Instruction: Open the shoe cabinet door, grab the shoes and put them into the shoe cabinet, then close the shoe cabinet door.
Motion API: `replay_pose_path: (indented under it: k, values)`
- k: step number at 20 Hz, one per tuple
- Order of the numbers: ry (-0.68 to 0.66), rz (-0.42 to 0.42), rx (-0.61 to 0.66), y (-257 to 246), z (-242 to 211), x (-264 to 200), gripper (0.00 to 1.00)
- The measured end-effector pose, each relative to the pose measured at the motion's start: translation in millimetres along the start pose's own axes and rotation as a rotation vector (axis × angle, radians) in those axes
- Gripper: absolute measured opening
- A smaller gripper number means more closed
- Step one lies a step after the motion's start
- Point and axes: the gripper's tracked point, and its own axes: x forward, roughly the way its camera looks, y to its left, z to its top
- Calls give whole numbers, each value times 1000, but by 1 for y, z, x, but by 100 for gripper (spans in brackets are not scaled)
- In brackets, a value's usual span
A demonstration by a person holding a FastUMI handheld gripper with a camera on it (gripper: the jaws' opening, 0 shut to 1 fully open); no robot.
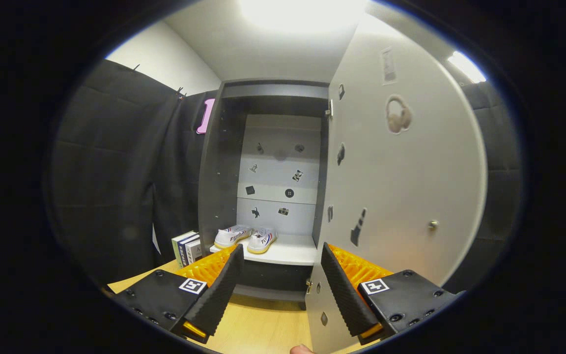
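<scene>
The grey shoe cabinet (214, 162) stands just ahead with its door (401, 187) swung wide to the right. Two white shoes (246, 238) sit side by side on the cabinet's white shelf (290, 253), toward its left side. My gripper (279, 255) is open, its fingers spread apart with nothing between them. The shoes lie a little beyond the left finger. The right finger reaches close to the door's lower hinge edge. A small knob (433, 224) shows on the door face.
A few books (187, 247) stand upright left of the cabinet on the wooden table (258, 324). Black cloth walls close in on both sides. A fingertip (301, 349) shows below the gripper.
</scene>
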Motion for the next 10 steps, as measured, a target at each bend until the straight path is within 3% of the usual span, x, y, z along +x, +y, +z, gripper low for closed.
replay_pose_path:
  k: [10]
  values:
    - [-34, -7, 11, -58, 29, -89, 98]
